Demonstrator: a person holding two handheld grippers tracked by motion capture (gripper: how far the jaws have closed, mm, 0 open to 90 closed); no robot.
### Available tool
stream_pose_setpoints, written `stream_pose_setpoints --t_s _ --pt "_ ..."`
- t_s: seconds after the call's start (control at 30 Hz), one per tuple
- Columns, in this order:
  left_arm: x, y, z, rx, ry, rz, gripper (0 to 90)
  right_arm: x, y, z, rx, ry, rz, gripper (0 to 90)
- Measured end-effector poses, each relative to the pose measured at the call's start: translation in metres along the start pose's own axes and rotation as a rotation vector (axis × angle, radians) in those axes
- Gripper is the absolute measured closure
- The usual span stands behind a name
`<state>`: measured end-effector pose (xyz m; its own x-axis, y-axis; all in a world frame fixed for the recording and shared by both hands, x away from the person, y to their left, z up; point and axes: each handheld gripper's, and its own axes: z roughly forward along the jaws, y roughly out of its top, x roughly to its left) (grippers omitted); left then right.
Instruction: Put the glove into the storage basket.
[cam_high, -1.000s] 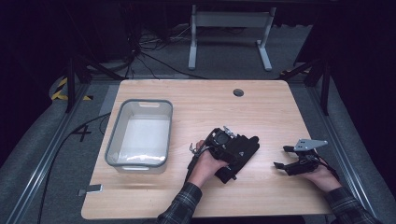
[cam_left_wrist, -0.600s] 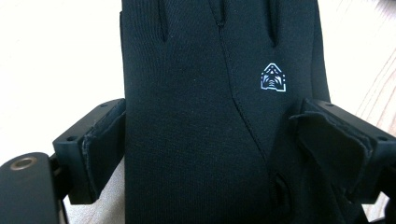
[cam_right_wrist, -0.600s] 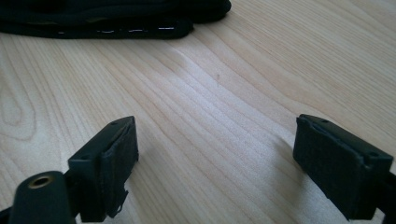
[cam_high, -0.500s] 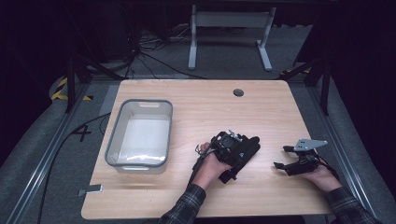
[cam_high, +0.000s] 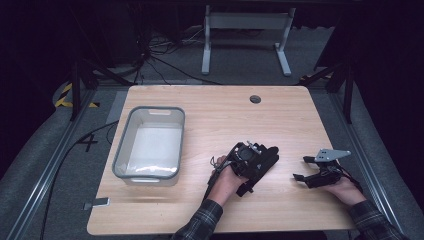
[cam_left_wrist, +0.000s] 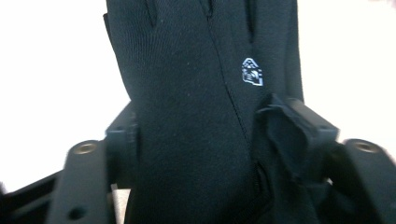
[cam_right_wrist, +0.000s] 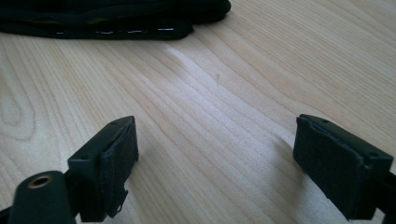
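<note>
Black knit glove (cam_left_wrist: 187, 121) with small white logo, bunched between closing fingers

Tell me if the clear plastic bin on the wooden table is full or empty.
Empty: the clear plastic bin, seen from the high view, shows just its pale bare bottom, with nothing lying inside it.

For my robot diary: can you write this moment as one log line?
left gripper: closing on black glove | right gripper: open, nothing between | bin: left
</note>
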<state>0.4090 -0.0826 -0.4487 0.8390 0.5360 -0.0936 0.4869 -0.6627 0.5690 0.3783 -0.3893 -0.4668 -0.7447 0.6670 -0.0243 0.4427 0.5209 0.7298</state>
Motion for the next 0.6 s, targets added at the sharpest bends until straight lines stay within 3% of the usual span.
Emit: stream_pose_setpoints --t_s 0.13,0.23,0.33,0.43,0.6 --pt "-0.001 0.0007 -0.0017 0.005 -0.037 0.008 56.1 -0.0002 0.0 -0.0001 0.001 -0.004 0.002 14.7" --pt "-0.0027 0.0016 -0.0031 0.011 -0.03 0.031 66.6 -0.0003 0.0 -0.0001 0.0 -0.005 0.003 14.8" --pt "-0.0053 0.0028 -0.0037 0.016 -0.013 0.054 69.4 -0.0004 0.0 -0.0001 0.001 -0.007 0.004 14.8" --pt "-0.0047 0.0029 -0.0043 0.014 -0.017 0.049 70.3 -0.0005 0.0 -0.0001 0.0 -0.008 0.008 14.8" --pt "-0.0018 0.0041 -0.0082 0.017 -0.05 0.032 71.2 -0.0005 0.0 -0.0001 0.0 -0.008 0.008 14.8"
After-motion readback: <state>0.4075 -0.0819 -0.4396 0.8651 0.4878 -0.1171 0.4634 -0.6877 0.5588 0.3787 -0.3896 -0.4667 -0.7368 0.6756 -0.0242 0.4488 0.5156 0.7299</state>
